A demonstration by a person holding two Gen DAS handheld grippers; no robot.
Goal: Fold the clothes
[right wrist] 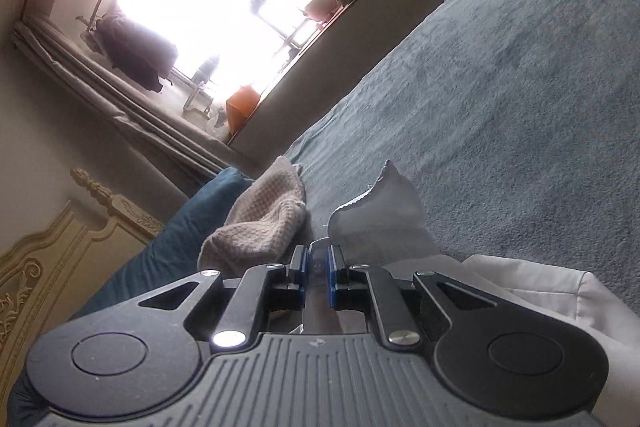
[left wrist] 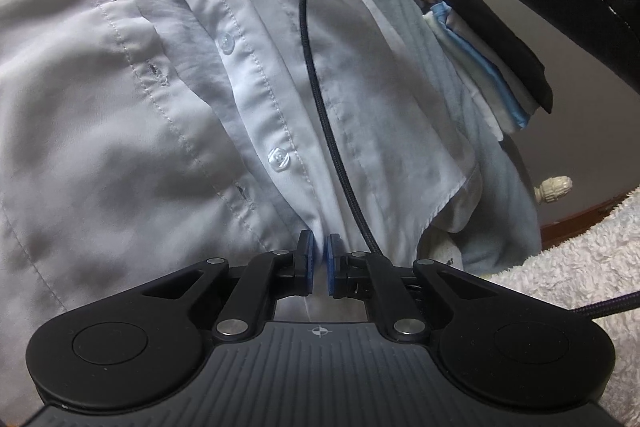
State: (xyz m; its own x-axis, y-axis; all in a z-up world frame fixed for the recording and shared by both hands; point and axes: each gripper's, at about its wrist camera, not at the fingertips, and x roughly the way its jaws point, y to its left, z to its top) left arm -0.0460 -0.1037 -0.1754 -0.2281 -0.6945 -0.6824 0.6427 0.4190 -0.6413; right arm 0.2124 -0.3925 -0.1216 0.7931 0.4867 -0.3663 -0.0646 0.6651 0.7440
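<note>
Both pairs of fingers are pinched nearly together on cloth. Left gripper (left wrist: 319, 259) clamps a fold of the pale shirt (left wrist: 168, 99) near its hem, the blue pads pressing fabric between them; the shirt hangs spread in front of the camera, its button placket (left wrist: 244, 67) running as a long line from upper left down toward the fingers, with a black cable (left wrist: 316, 83) draped across it. Right gripper (right wrist: 318, 263) grips a pale edge of the same garment, a loose corner (right wrist: 380, 211) standing up just beyond the fingers. Past it the blue-grey bed (right wrist: 500, 87) lies open up to its far edge. A knitted beige cloth (right wrist: 260, 227) sits near the bed's left edge beside a teal pillow (right wrist: 180, 239).
</note>
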